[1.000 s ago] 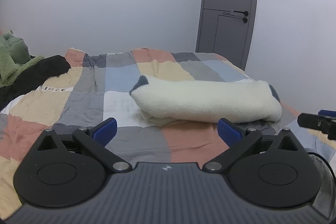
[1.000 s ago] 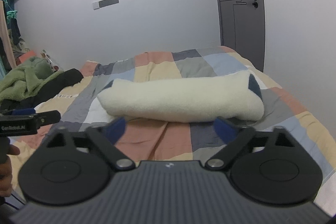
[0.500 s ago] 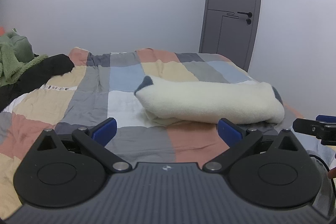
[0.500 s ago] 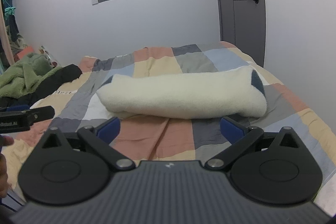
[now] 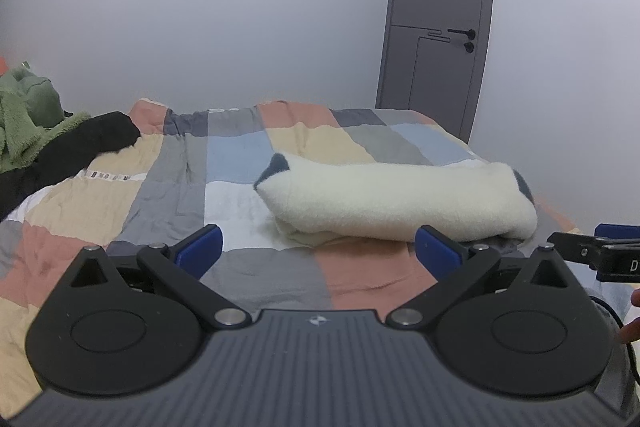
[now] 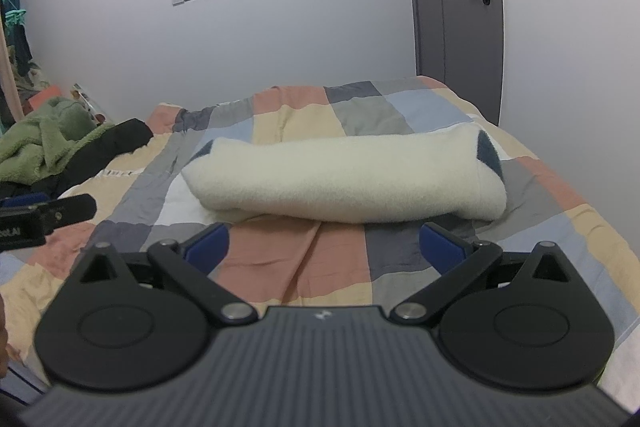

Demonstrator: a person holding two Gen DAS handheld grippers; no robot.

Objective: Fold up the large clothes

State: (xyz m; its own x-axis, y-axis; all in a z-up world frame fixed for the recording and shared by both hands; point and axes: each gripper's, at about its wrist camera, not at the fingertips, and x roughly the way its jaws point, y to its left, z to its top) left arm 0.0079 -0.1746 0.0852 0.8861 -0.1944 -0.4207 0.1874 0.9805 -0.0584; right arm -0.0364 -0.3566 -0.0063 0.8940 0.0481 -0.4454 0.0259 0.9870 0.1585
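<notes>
1. The cream fleece garment (image 5: 400, 201) lies folded into a long bundle across the patchwork quilt (image 5: 256, 271), dark blue showing at both ends
2. The left gripper (image 5: 318, 249) hovers in front of it, jaws spread wide, holding nothing
3. The right gripper (image 6: 326, 245) is likewise wide apart and empty, just short of the bundle
4. A green fleece (image 6: 44, 143) and black garment (image 6: 100, 151) sit heaped at the quilt's left edge

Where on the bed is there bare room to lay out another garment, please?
Bare quilt lies between the folded cream garment and the black garment, and on the near strip between the cream garment and the open left gripper. The far-left corner is crowded with the black garment and green fleece.
</notes>
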